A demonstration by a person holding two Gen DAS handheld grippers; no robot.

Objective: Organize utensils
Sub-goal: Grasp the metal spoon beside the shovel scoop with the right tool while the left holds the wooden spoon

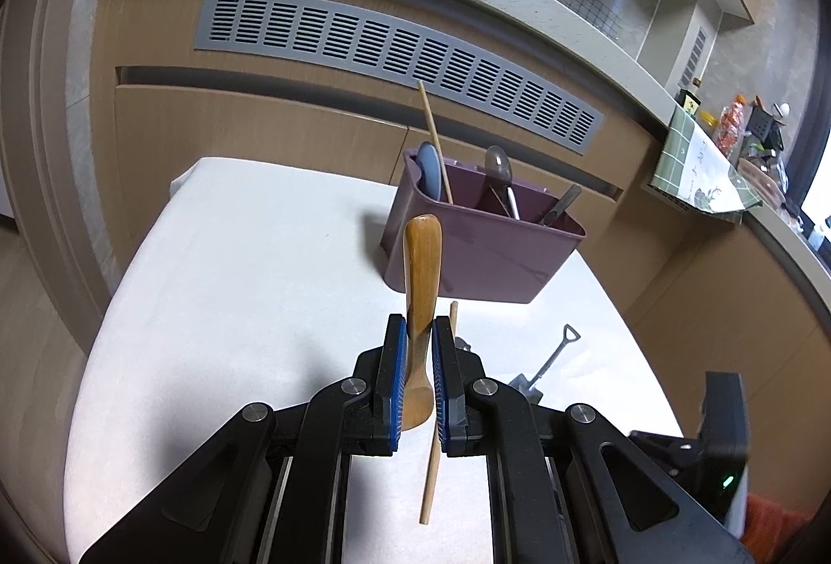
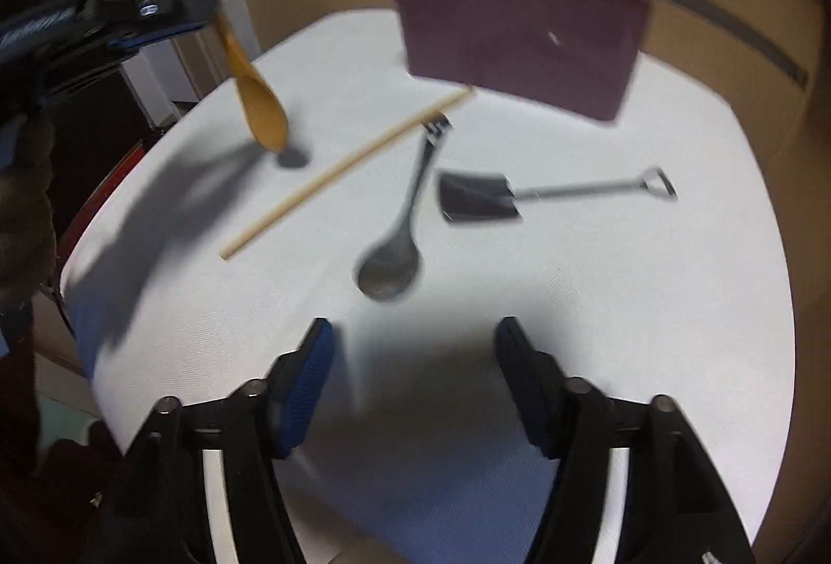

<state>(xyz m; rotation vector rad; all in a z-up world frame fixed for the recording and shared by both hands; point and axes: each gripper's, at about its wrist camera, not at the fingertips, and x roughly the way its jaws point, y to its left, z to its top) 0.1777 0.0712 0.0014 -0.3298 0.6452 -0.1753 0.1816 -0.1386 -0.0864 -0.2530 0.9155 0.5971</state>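
My left gripper (image 1: 419, 322) is shut on a wooden spoon (image 1: 421, 263), held handle-up above the table with its bowl hanging down (image 2: 259, 107). Beyond it stands a purple utensil caddy (image 1: 483, 263) with a chopstick, a blue spoon and metal utensils in its compartments. My right gripper (image 2: 415, 330) is open and empty, hovering just short of a metal spoon (image 2: 389, 268) that lies on the white cloth. A loose chopstick (image 2: 337, 179) and a shovel-shaped spoon (image 2: 478, 198) lie near the caddy (image 2: 519, 34). The right wrist view is blurred.
The small table (image 1: 233, 278) has a white cloth and rounded edges. Behind it are wooden cabinet fronts with a grey vent grille (image 1: 394, 44). A counter at the right (image 1: 727, 128) carries bottles and a checked towel.
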